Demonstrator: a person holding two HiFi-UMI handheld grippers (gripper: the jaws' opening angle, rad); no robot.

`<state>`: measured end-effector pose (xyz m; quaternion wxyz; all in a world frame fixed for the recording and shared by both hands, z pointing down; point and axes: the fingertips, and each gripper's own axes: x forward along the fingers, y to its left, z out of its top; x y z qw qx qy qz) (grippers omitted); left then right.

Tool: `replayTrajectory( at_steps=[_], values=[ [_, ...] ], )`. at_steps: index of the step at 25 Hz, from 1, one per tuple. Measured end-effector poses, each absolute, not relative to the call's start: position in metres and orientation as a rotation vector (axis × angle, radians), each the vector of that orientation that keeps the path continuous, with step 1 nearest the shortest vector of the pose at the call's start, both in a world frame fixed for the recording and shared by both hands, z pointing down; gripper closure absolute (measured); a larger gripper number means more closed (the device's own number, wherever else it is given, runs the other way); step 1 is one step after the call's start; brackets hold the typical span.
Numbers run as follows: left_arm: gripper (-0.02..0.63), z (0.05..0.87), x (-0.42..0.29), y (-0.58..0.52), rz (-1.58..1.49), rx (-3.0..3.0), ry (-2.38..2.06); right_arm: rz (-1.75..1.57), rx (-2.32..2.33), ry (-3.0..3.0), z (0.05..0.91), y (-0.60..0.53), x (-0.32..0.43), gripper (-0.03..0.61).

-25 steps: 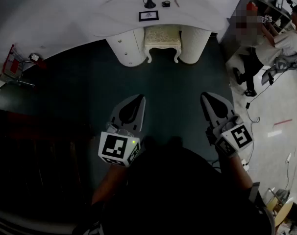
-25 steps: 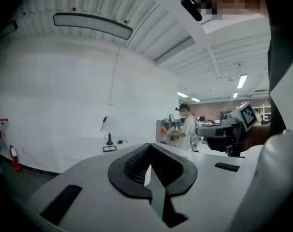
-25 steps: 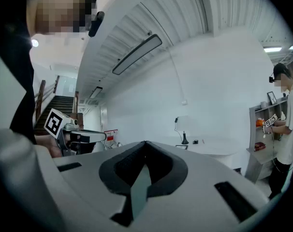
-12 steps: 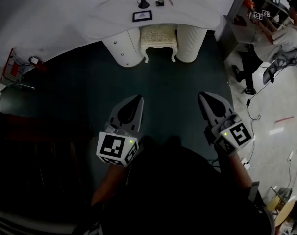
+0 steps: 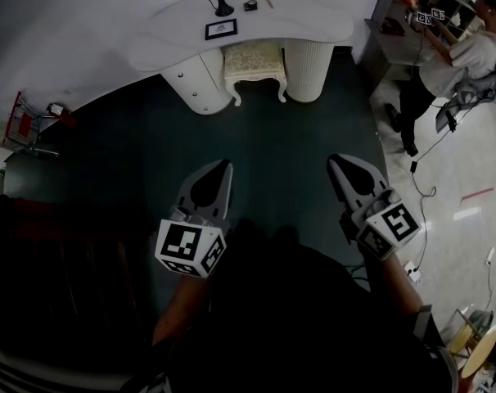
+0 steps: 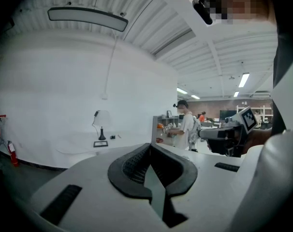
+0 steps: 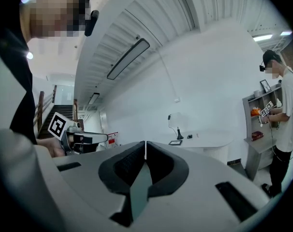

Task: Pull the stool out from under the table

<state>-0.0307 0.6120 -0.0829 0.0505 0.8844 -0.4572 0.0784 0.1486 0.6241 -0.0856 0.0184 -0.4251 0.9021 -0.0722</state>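
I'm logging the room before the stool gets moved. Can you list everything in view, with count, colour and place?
table: one, white, curved top, against the far wall
stool: one, cream, tucked between the table's two pedestals
lamp: one, black base, on the table top
picture frame: one, black, near the table's front edge
small object: one, dark, right of the lamp; too small to identify
shelf unit: one, grey, right of the table
person: one, white shirt, standing at the shelf unit
red stand: one, by the wall at left
carpet: dark teal, in front of the table
left gripper: one, white, shut, empty
right gripper: one, white, shut, empty
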Motion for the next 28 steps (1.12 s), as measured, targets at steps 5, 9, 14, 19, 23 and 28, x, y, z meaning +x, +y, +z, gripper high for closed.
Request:
replayTrajectory(
  at_steps=[5, 9, 14, 19, 23, 28],
  values=[
    [0.600, -0.075, -0.025, 0.599, 0.239, 2.678, -1.375, -0.242, -1.345, 2.798, -0.077, 0.615, 0.154, 0.560],
    [0.600, -0.070, -0.026, 0.582, 0.237, 2.669, -1.356, -0.264, -1.353, 2.815, -0.072, 0.600, 0.150, 0.560],
    [0.600, -0.063, -0.033, 0.543, 0.245, 2.691, -1.328, -0.282, -1.383, 2.819, -0.068, 0.564, 0.142, 0.560],
    [0.600, -0.063, -0.053, 0.489, 0.221, 2.685, -1.317, -0.314, -1.387, 2.824, -0.067, 0.512, 0.117, 0.560],
    [0.600, -0.064, -0.072, 0.447, 0.217, 2.685, -1.283, -0.344, -1.370, 2.863, -0.066, 0.465, 0.084, 0.560],
    [0.600, -0.064, -0.103, 0.406, 0.205, 2.686, -1.262, -0.386, -1.353, 2.902, -0.064, 0.423, 0.042, 0.560]
  ],
)
